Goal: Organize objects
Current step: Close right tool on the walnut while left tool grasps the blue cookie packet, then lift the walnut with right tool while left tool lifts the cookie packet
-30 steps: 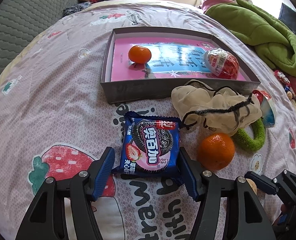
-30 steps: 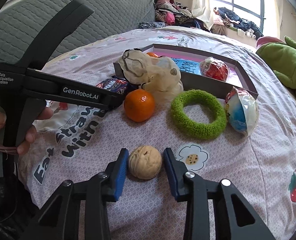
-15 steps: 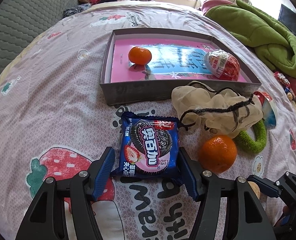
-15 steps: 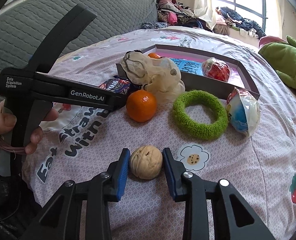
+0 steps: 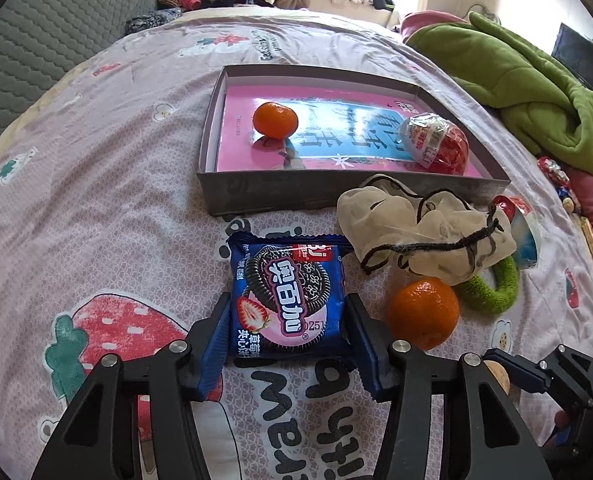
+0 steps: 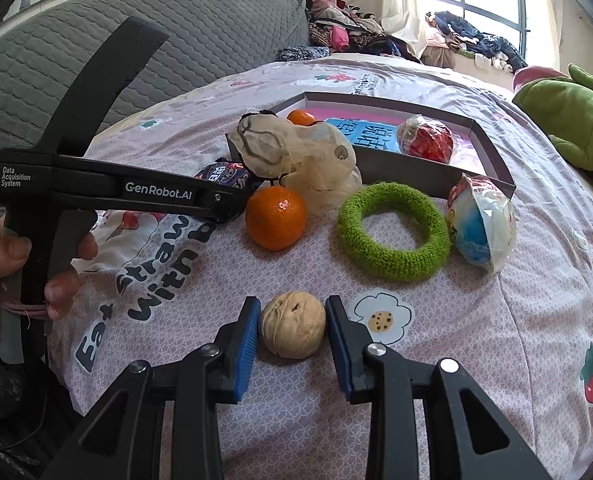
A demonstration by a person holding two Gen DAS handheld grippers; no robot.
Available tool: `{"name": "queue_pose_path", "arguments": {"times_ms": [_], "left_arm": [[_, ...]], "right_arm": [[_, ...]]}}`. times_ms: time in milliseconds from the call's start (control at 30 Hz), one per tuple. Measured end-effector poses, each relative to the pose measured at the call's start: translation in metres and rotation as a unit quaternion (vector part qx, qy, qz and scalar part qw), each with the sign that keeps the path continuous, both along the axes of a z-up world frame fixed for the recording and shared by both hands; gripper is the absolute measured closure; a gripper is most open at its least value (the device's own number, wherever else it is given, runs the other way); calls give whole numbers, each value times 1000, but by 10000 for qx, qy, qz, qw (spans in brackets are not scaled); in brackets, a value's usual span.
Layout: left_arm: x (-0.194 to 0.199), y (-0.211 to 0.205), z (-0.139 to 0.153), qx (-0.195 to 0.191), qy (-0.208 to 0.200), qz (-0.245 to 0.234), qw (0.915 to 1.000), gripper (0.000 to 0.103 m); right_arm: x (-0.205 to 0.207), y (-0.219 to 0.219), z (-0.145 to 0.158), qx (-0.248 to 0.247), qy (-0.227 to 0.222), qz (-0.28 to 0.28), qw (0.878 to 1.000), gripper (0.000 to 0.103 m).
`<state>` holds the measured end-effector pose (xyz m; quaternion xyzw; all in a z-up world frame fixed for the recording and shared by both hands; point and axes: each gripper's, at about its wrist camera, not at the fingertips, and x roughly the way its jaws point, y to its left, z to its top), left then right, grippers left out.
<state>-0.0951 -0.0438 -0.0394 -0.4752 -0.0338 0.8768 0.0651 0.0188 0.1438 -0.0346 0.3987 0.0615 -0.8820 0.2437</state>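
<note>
My left gripper (image 5: 287,336) is shut on a blue cookie packet (image 5: 288,300) that lies on the bedspread, its pads pressing both side edges. My right gripper (image 6: 292,326) is shut on a walnut (image 6: 293,330) resting on the bed. A grey tray (image 5: 336,192) farther back holds a pink book, a tangerine (image 5: 275,120) and a red wrapped ball (image 5: 436,142). A second tangerine (image 5: 423,312), a beige drawstring pouch (image 5: 416,232), a green ring (image 6: 392,232) and a blue-white wrapped ball (image 6: 481,226) lie in front of the tray.
A green blanket (image 5: 528,80) lies at the right of the bed. A grey quilted headboard (image 6: 176,40) stands at the left. Clothes are piled by the window (image 6: 456,40). The left gripper's body (image 6: 96,188) crosses the left of the right wrist view.
Both grippers closed in: the left jaws narrowed onto the cookie packet's sides, the right jaws narrowed onto the walnut. The other objects did not move.
</note>
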Motion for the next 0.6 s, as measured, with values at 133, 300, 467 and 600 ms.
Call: {"name": "queue_pose_path", "arguments": {"times_ms": [133, 300, 467, 600], "left_arm": [[4, 3, 3, -58, 50, -42, 10000, 47], [8, 5, 7, -110, 112, -77, 9998, 47], [12, 4, 12, -139, 196, -74, 9997, 47], [15, 3, 15, -127, 226, -69, 9996, 47]], "right_arm": [[1, 0, 1, -10, 22, -11, 10000, 69], [1, 1, 4, -16, 54, -27, 10000, 69], [1, 1, 6, -14, 85, -38, 10000, 69], [2, 1, 11, -18, 152, -70, 9999, 69]]}}
